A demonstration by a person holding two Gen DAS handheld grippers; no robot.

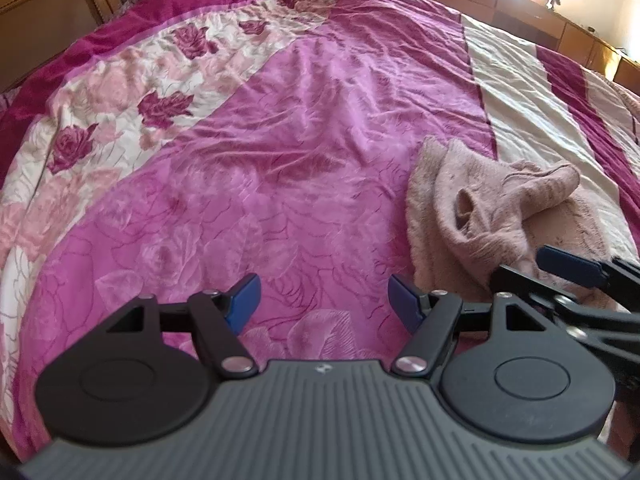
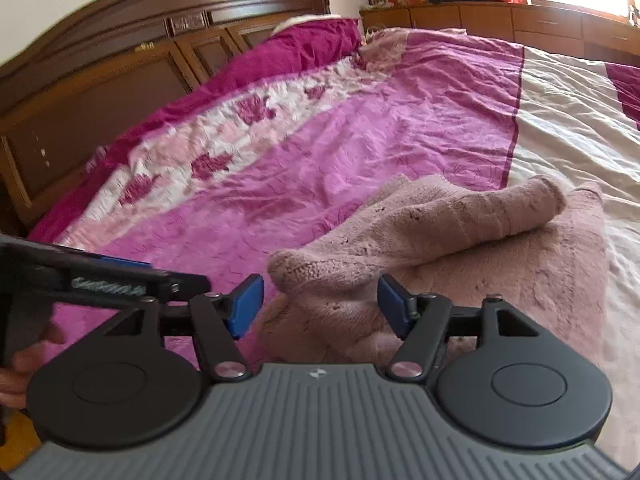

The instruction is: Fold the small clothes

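Observation:
A small pale pink knitted garment [image 1: 476, 208] lies crumpled on the bed, to the right of my left gripper [image 1: 324, 304], which is open and empty over the pink bedspread. In the right wrist view the same garment [image 2: 440, 236] lies with a rolled sleeve across its top. My right gripper [image 2: 320, 306] is open, its jaws on either side of the garment's near cuff without closing on it. The right gripper also shows in the left wrist view [image 1: 560, 276], low over the garment's near edge. The left gripper shows at the left of the right wrist view [image 2: 120, 276].
The bed is covered by a magenta and pink rose-patterned bedspread [image 1: 280, 160] with a cream striped part [image 2: 580, 128] to the right. A dark wooden headboard [image 2: 100, 64] stands at the left. Wooden cabinets [image 2: 500, 20] run along the far side under a bright window.

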